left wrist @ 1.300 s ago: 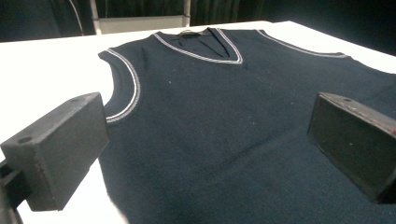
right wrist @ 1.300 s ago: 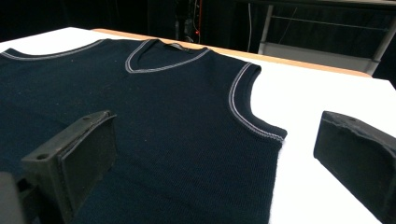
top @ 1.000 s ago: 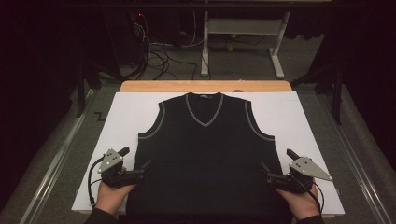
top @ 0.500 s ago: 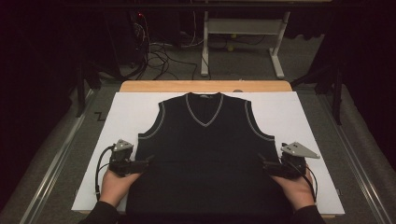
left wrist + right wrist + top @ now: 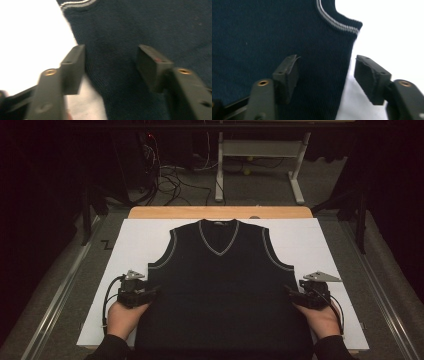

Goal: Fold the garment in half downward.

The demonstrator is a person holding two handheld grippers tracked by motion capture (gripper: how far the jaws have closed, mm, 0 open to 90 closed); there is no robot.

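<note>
The vest [image 5: 220,290] is knit cloth, dark navy and matt, with a fine ribbed texture and pale striped trim at neck and armholes. It lies on a white sheet [image 5: 135,245] that looks like smooth matt paper, and a strip of pale wood tabletop [image 5: 165,212] peeks out behind. The gripper pads [image 5: 287,75] are matt black, rubbery and scuffed at the edges, with small brass-looking inserts. The floor looks like grey carpet [image 5: 50,290].
</note>
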